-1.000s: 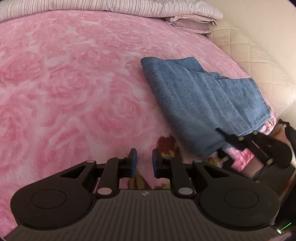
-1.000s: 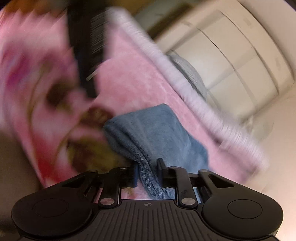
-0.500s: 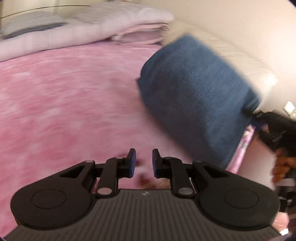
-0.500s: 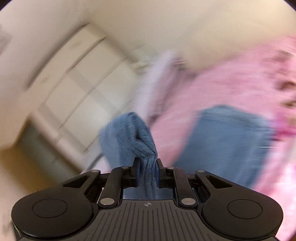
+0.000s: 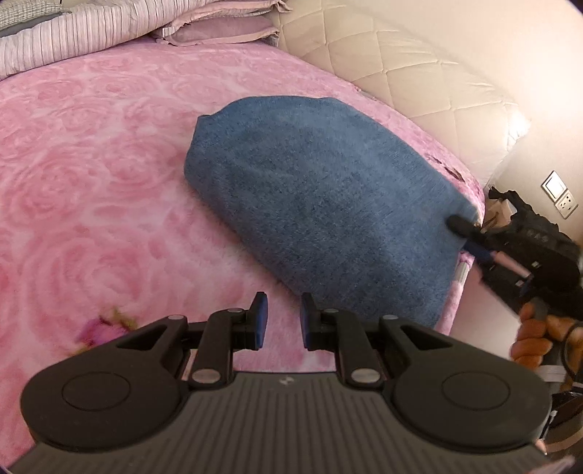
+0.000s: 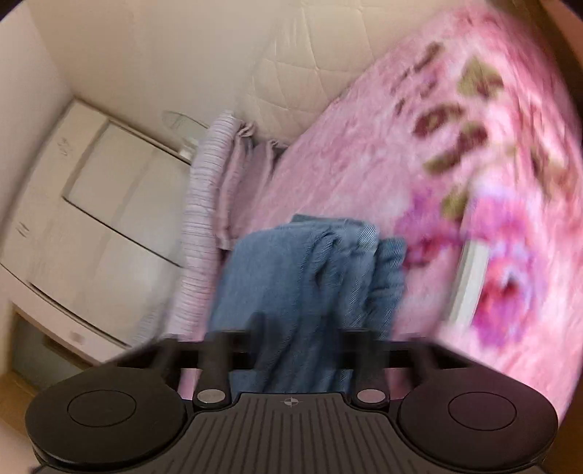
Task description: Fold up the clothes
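Blue towel (image 5: 320, 218) lies folded on the pink rose-print blanket (image 5: 91, 204), thick & fuzzy, rounded fold edge at its left, far corner near the bed's right edge. Left gripper (image 5: 282, 321) hovers just in front of it w/ a gap between its jaws, nothing in them. Left view also shows striped pillows (image 5: 73, 32) top left, quilted headboard (image 5: 400, 65), and right gripper (image 5: 470, 233) at the towel's right corner w/ a hand (image 5: 539, 335) behind it. Right view is blurry: towel bunched into folds, cloth running between spread fingers (image 6: 255, 342); can't tell if it's gripped or released. White cabinet (image 6: 91, 218) shows only there.
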Available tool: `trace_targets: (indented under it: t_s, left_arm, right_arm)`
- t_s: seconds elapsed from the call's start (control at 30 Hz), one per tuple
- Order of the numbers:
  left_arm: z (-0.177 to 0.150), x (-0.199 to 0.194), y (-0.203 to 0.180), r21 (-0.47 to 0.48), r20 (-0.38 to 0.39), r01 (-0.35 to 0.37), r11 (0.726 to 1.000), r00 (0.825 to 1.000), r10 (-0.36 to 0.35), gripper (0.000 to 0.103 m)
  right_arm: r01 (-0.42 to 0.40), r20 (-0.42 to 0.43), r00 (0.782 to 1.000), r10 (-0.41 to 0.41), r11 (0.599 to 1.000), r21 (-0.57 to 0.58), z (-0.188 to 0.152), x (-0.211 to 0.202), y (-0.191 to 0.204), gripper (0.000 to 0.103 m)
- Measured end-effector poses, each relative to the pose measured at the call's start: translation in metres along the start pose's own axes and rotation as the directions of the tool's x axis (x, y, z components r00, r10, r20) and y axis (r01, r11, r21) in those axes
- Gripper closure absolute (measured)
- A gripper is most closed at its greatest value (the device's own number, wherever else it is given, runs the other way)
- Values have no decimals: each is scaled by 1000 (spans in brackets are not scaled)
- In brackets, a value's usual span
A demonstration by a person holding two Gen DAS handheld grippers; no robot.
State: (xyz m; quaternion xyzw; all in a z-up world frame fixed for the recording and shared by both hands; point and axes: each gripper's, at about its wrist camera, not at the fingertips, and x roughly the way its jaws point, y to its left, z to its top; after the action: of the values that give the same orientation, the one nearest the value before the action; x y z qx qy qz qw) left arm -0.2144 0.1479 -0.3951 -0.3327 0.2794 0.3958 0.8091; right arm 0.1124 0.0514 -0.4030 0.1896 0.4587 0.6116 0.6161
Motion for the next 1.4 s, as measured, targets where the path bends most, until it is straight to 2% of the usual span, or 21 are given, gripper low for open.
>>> trace_targets:
  t_s: [0.1, 0.2, 0.3, 0.33, 0.37, 0.43, 0.53, 0.6, 0.67, 0.73, 0.87, 0.93, 1.1, 1.13, 1.17, 1.23, 1.27, 1.37, 1.4]
  left_arm:
    - [6, 1, -1, 10, 9, 15, 1000, 1000, -15, 89]
    - [10, 3, -1, 16, 13, 28, 999, 1000, -28, 88]
    - [13, 10, 2, 2, 1, 25, 1000, 1000, -25, 87]
    - [13, 12, 3, -2, -5, 18, 1000, 1000, -18, 87]
    - [14, 13, 5, -7, -7, 14, 1000, 1000, -14, 86]
    - [15, 13, 10, -28, -7, 15, 999, 1000, -15, 79]
    - [18, 9, 25, -121, 10, 43, 992, 999, -43, 72]
    - [22, 10, 36, -196, 27, 83, 977, 997, -79, 68]
    - [26, 16, 48, -287, 40, 137, 948, 991, -132, 63]
    - [27, 24, 56, -363, 35, 162, 918, 986, -160, 63]
    - [28, 32, 67, -468, 74, 207, 859, 978, -196, 63]
    - [28, 36, 71, -497, 84, 222, 839, 974, -208, 62]
    - [28, 46, 74, -520, 99, 243, 819, 969, -224, 64]
    - [27, 47, 73, -520, 106, 249, 817, 968, -228, 71]
    - [28, 45, 70, -497, 108, 254, 830, 967, -231, 75]
    - [30, 41, 60, -431, 104, 253, 866, 967, -231, 75]
    - [30, 40, 55, -410, 92, 265, 873, 964, -250, 75]
    - [28, 40, 40, -363, 46, 319, 875, 945, -325, 75]
    - [26, 40, 34, -356, 34, 349, 867, 932, -361, 75]
  right_arm:
    - [-30, 46, 998, 32, 998, -54, 2, -4, 15, 94]
    - [7, 27, 1000, -6, 1000, -12, 9, -10, 7, 95]
    - [92, -40, 995, -89, 994, 60, 1, 3, -18, 94]
    - [101, -41, 994, -97, 988, 119, -3, 7, -30, 89]
    - [112, -36, 993, -108, 981, 157, -6, 7, -34, 72]
    - [139, -26, 990, -137, 967, 212, -10, 5, -37, 55]
    - [105, -37, 994, -99, 960, 258, -17, -3, -35, 51]
    - [85, -56, 996, -71, 949, 302, -26, -9, -38, 48]
    - [74, -92, 995, -45, 937, 340, -37, -12, -37, 43]
    - [65, -115, 993, -25, 933, 353, -52, -5, -34, 42]
    - [102, -113, 991, -68, 940, 326, -57, -3, -21, 40]
    - [114, -111, 990, -83, 943, 314, -58, -2, -17, 38]
    - [95, -104, 992, -70, 961, 260, -52, 6, -14, 39]
    - [99, -110, 991, -75, 967, 235, -50, 10, -13, 53]
    - [107, -129, 988, -81, 972, 209, -46, 18, -12, 64]
    - [106, -173, 982, -73, 976, 189, -33, 28, -13, 71]
    - [98, -184, 981, -63, 978, 185, -27, 27, -15, 73]
    - [84, -187, 981, -53, 984, 158, 3, 20, -26, 76]
    - [83, -183, 982, -55, 986, 145, 15, 17, -30, 76]
